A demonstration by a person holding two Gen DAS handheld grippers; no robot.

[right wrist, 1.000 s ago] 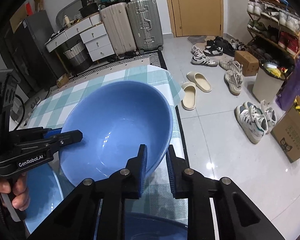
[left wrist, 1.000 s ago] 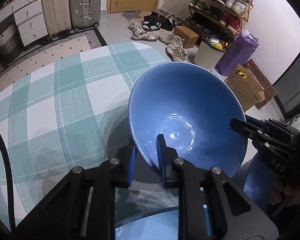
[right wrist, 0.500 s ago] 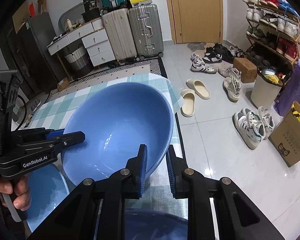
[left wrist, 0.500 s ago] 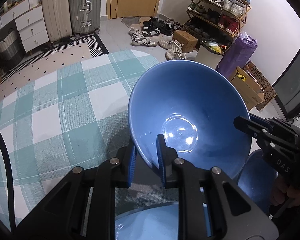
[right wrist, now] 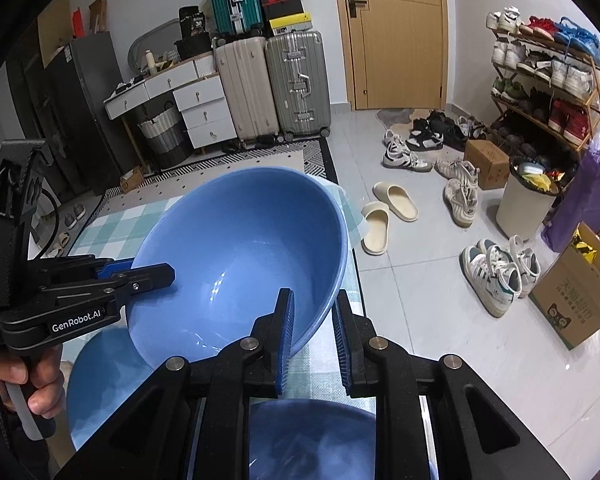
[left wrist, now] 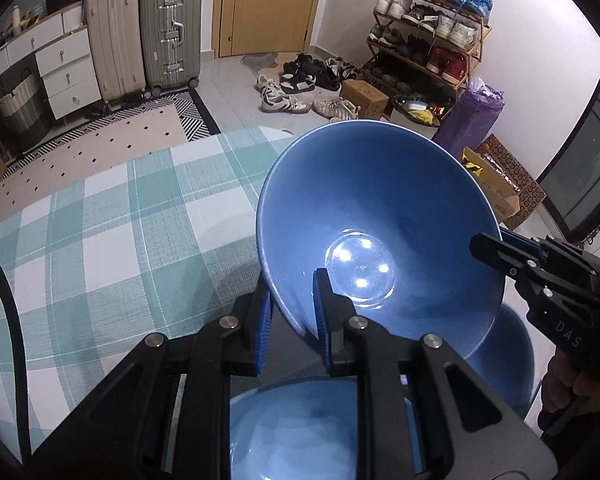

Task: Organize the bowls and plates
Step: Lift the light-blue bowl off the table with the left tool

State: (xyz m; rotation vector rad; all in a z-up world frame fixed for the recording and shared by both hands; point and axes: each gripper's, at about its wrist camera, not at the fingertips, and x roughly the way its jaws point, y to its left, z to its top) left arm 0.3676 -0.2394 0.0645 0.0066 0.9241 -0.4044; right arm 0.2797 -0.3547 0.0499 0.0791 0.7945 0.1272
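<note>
A large blue bowl (left wrist: pixel 380 216) is held in the air above the table, tilted, with both grippers clamped on its rim. My left gripper (left wrist: pixel 290 316) is shut on the near rim in the left wrist view. My right gripper (right wrist: pixel 314 328) is shut on the opposite rim of the same bowl (right wrist: pixel 244 248). Each gripper shows in the other's view: the right one (left wrist: pixel 500 246) and the left one (right wrist: pixel 140 276). Another blue dish (left wrist: pixel 300 432) lies under the left gripper, and one (right wrist: pixel 100 384) lies below the bowl.
The table has a green and white checked cloth (left wrist: pixel 100 240). A further blue dish (left wrist: pixel 504 364) sits at its right edge. Beyond are suitcases (right wrist: pixel 276 84), a drawer unit (right wrist: pixel 188 108), shoes on the floor (right wrist: pixel 388 216), a shoe rack (right wrist: pixel 548 92) and cardboard boxes (right wrist: pixel 580 288).
The bowl has risen and tilted a little with both grippers still on its rim. The views now take in more of the room beyond the table.
</note>
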